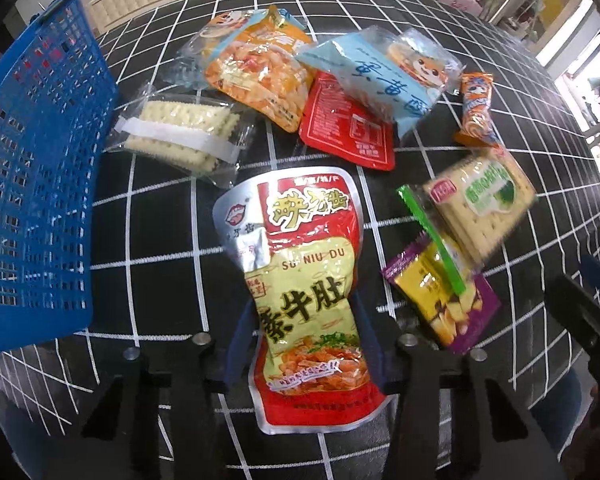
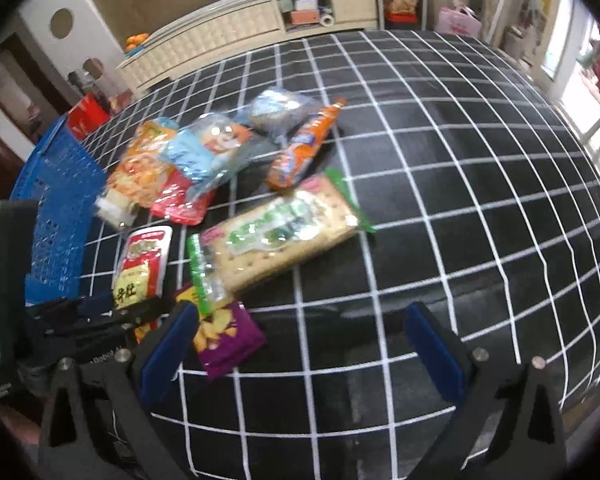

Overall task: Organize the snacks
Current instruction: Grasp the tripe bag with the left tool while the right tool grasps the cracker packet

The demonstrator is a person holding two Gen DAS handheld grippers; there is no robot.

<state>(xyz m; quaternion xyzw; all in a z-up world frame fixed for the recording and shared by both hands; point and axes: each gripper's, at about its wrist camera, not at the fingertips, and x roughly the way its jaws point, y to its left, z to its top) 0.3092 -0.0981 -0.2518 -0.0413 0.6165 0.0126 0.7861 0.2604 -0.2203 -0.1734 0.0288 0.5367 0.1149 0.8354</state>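
The left hand-held gripper (image 1: 300,344) pinched a red-and-yellow snack pouch (image 1: 300,280); the right hand-held gripper (image 2: 300,344) hung spread, holding nothing. The blue basket (image 1: 32,184) stood at nine o'clock — other packets still lay scattered on the table (image 2: 460,200), so sorting looked barely begun.

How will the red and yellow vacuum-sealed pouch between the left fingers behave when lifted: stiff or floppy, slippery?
The red and yellow pouch looks pinched at its waist by the left hand-held gripper, so it is probably soft and will likely droop at both ends. Its glossy, reflective film suggests it may slide in the grip. It looks flat, so rolling seems unlikely.
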